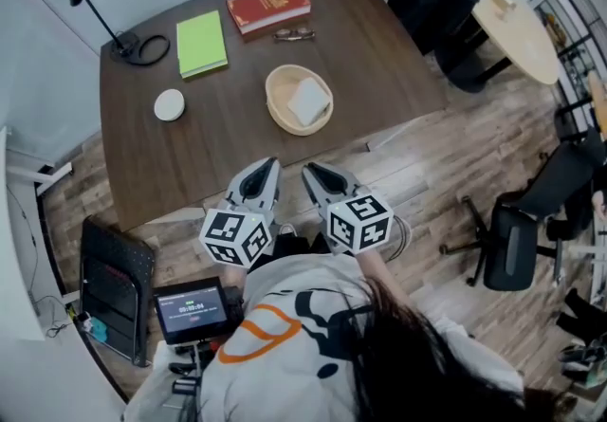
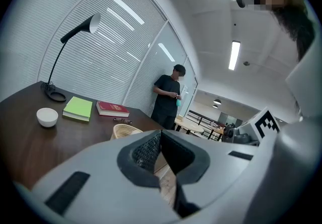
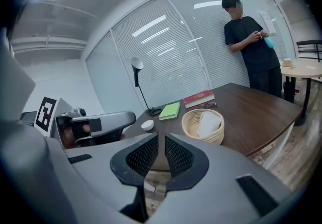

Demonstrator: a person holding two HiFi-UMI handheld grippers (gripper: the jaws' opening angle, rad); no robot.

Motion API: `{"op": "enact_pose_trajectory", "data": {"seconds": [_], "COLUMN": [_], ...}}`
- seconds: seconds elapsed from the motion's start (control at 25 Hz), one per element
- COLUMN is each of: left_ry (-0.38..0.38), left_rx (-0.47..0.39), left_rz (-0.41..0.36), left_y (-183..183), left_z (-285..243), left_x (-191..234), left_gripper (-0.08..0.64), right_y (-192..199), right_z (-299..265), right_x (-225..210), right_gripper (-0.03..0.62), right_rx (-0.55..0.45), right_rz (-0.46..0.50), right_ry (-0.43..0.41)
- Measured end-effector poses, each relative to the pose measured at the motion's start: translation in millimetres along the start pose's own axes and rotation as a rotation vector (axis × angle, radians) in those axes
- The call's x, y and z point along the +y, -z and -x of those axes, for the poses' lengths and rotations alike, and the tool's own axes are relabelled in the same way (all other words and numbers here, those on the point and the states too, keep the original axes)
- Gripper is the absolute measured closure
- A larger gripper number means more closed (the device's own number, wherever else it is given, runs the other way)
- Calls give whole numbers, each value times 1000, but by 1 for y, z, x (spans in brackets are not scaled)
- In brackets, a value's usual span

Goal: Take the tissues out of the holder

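Left gripper (image 1: 269, 164) is hovering at the table's (image 1: 379, 50) near edge, jaws pressing together, empty. Its own view is catching only the holder's (image 2: 123, 130) rim. Right gripper (image 1: 309, 170) is keeping a narrow, empty slit and is seeing the tissues (image 3: 209, 123) lying inside.

The holder (image 1: 275, 112) sits on the table (image 1: 379, 41), ahead of my left gripper (image 1: 268, 167) and right gripper (image 1: 311, 172); tissues (image 1: 308, 102) in it.
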State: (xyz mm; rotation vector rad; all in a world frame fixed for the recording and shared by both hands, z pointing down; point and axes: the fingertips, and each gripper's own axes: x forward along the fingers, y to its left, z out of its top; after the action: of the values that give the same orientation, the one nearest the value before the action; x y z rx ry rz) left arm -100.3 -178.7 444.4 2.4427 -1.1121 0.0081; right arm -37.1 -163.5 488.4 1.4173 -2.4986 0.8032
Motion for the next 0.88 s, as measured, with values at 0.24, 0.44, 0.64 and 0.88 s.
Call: {"op": "enact_pose_trajectory", "data": {"seconds": [0.24, 0.44, 0.64, 0.88], "left_ry": [28, 15, -39, -77], "left_rx": [30, 29, 16, -6], "left_rz": [6, 7, 12, 23], "left_y": [3, -1, -10, -22], "left_z": [-21, -35, -56, -81], "left_x": [4, 12, 34, 45], "left_gripper": [560, 560, 560, 560], "right_y": [-10, -17, -33, -35], "right_z": [-3, -15, -38, -66], "right_x": [-28, -48, -68, -102], "right_gripper": [543, 543, 543, 543], "right_rx": [-12, -2, 19, 104], "right_rz": [-22, -26, -4, 65], "right_ry": [57, 66, 43, 13]}}
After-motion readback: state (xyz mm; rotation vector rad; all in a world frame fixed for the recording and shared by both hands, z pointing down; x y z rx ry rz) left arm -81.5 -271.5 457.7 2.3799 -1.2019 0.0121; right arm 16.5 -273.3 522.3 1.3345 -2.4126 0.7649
